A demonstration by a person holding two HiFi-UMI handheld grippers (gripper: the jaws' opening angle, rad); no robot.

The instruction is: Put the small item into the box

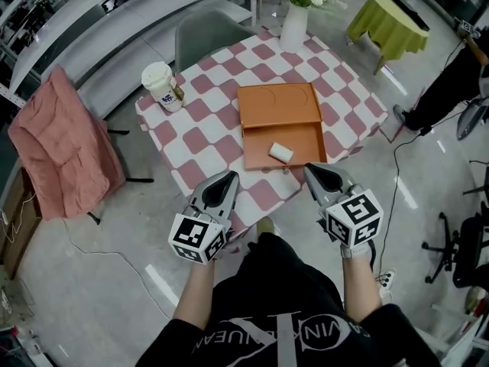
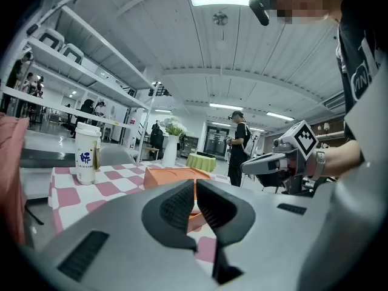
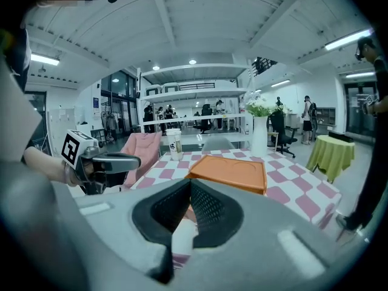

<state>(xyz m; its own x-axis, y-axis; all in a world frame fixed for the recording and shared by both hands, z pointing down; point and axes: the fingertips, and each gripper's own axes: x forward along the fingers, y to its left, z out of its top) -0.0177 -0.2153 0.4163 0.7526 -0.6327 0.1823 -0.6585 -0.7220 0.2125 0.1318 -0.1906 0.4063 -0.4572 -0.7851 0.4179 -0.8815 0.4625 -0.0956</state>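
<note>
An orange box [image 1: 302, 138] lies open on the checkered table [image 1: 206, 121], its lid [image 1: 278, 104] flat behind the tray. The small white item [image 1: 280, 153] rests inside the tray, near its front wall. My left gripper [image 1: 231, 177] hovers at the table's front edge, left of the box, jaws shut and empty. My right gripper [image 1: 310, 169] hangs just off the tray's front right corner, also shut with nothing in it. The left gripper view looks past the shut tips [image 2: 194, 187] at the box [image 2: 170, 176]. The right gripper view shows its shut tips [image 3: 188, 183] below the lid [image 3: 230, 171].
A white lidded cup [image 1: 162, 86] stands at the table's left corner and a white vase of flowers [image 1: 294, 23] at the far corner. A grey chair [image 1: 202, 37] sits behind the table, and a chair draped in pink cloth [image 1: 65, 144] stands left. A person [image 1: 451, 82] stands at the right.
</note>
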